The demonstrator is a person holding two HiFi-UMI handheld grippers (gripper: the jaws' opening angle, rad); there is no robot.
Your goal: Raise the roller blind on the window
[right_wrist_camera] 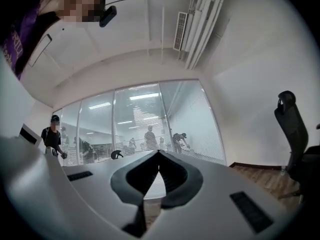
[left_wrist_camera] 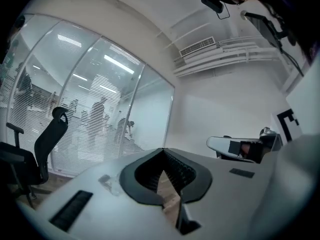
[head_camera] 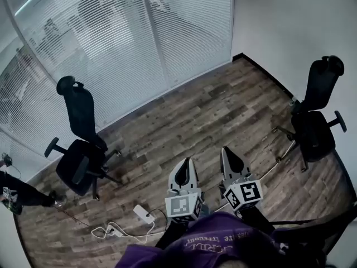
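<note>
A curved glass wall (head_camera: 111,49) covered by lowered horizontal-slat blinds fills the far left of the head view; it also shows in the left gripper view (left_wrist_camera: 95,119) and the right gripper view (right_wrist_camera: 145,119). Both grippers are held level side by side over the wooden floor, pointing toward that wall and well short of it. My left gripper (head_camera: 186,162) (left_wrist_camera: 161,150) is shut, its tips meeting, with nothing between them. My right gripper (head_camera: 225,149) (right_wrist_camera: 158,152) is likewise shut and empty. The left gripper view catches the right gripper's body (left_wrist_camera: 240,148) beside it.
A black office chair (head_camera: 81,144) stands near the glass at left, another (head_camera: 318,116) by the white wall (head_camera: 295,21) at right. A white power adapter with cable (head_camera: 143,214) lies on the floor. A person (head_camera: 17,194) stands at the left edge; others show behind the glass.
</note>
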